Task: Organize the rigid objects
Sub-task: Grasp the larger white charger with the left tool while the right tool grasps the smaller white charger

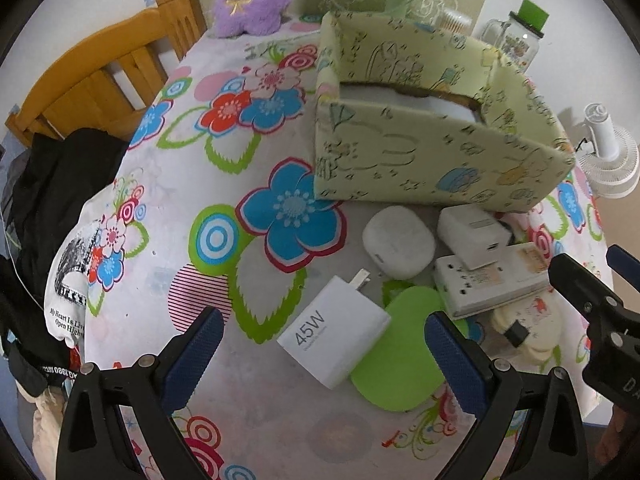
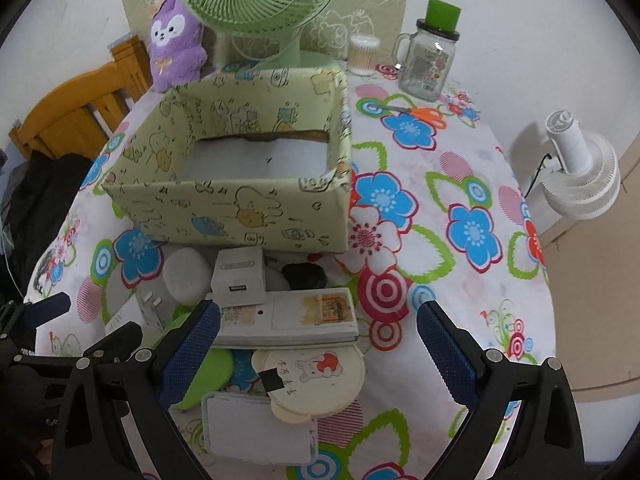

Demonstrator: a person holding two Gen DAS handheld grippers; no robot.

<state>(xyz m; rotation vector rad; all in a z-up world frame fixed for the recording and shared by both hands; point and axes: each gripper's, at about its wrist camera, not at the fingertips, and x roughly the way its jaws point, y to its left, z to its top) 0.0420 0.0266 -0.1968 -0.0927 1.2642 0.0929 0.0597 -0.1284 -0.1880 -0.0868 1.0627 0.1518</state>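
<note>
Your left gripper [image 1: 324, 344], jaws spread and empty, frames the white rectangular 45W charger [image 1: 334, 342] at lower centre; its long axis runs diagonally. Right gripper [image 2: 318, 336] also open, empty.

We read "45W" on the white charger [image 1: 334, 338]; "My Heart Is Liv… Open High…", cut off, on the white printed garment [image 1: 68, 280]; and inverted "1980" on a black strap [image 1: 56, 372]. Other labels are illegible to us
</note>
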